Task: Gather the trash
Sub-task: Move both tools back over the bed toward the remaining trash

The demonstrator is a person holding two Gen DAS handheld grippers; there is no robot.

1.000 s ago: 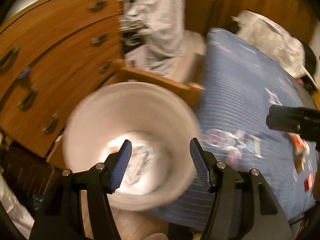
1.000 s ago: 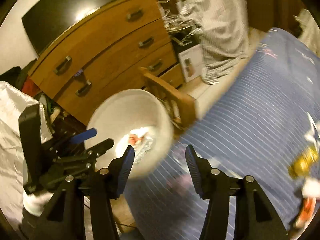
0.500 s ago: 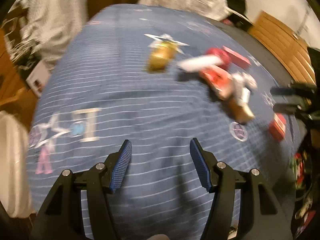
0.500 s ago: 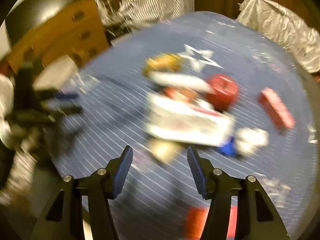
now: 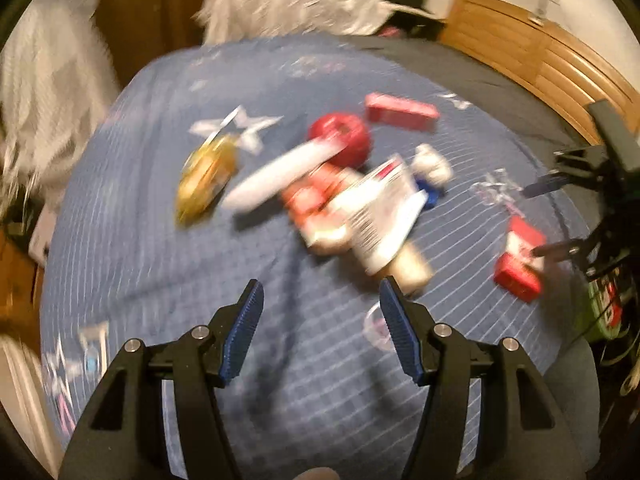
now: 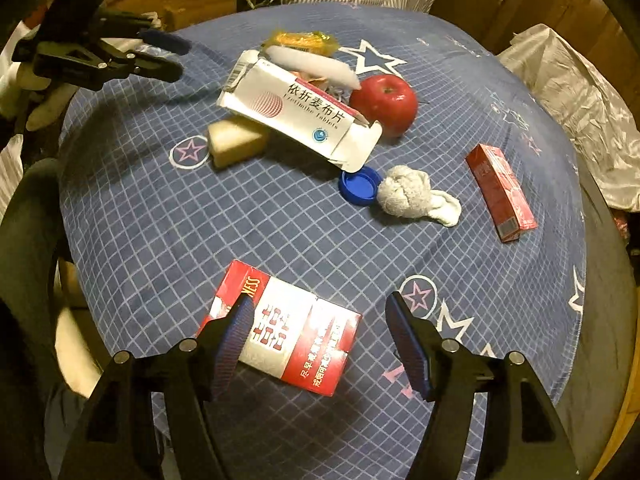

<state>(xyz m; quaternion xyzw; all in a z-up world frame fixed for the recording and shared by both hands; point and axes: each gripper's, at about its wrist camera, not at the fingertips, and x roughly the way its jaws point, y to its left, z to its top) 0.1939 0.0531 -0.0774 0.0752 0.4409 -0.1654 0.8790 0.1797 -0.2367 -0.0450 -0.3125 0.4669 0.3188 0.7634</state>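
Both tools are empty, jaws apart. The right tool (image 6: 320, 336) hovers over a red-and-white cigarette pack (image 6: 286, 330) on the blue checked bedspread (image 6: 240, 220). A white tablet box (image 6: 296, 114), blue bottle cap (image 6: 360, 186) and crumpled tissue (image 6: 412, 196) also lie uncollected; the left tool (image 5: 320, 328) hangs nearby.

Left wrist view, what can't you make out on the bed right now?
- Print on the white medicine box: left wrist view, motion blur.
- Items under that box: hidden beneath it, both views.
- Gold wrapper: smeared, contents unclear.
- Red-and-white pack: near edge covered by right gripper.
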